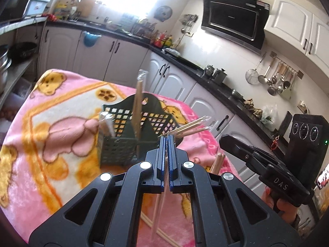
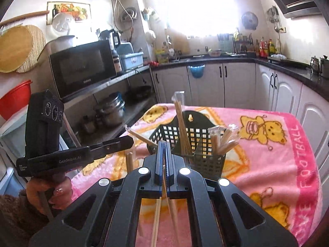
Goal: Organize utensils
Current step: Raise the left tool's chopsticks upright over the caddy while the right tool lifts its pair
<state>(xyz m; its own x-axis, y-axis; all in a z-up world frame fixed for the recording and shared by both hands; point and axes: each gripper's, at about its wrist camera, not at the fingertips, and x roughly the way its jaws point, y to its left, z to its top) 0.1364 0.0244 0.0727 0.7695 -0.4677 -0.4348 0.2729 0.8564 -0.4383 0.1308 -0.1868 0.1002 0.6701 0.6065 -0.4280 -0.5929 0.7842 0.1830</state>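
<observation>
Kitchen cabinets and a black worktop ring a table under a pink fleece blanket with yellow bears (image 1: 61,94); on it sits the dark green lattice plastic utensil basket (image 1: 121,144), wrapped wooden chopsticks (image 1: 138,100) upright inside; the left gripper (image 1: 167,139) is clenched on a cellophane-wrapped chopstick pair (image 1: 191,127) sticking out rightward above the blanket; the right gripper (image 2: 164,144) is clamped on another wrapped pair (image 2: 167,203) hanging below its jaws; only the right view catches the black microwave (image 2: 80,68) and steel pots (image 2: 111,109); only the left shows the black range hood (image 1: 234,18) and hanging ladles (image 1: 275,78).
</observation>
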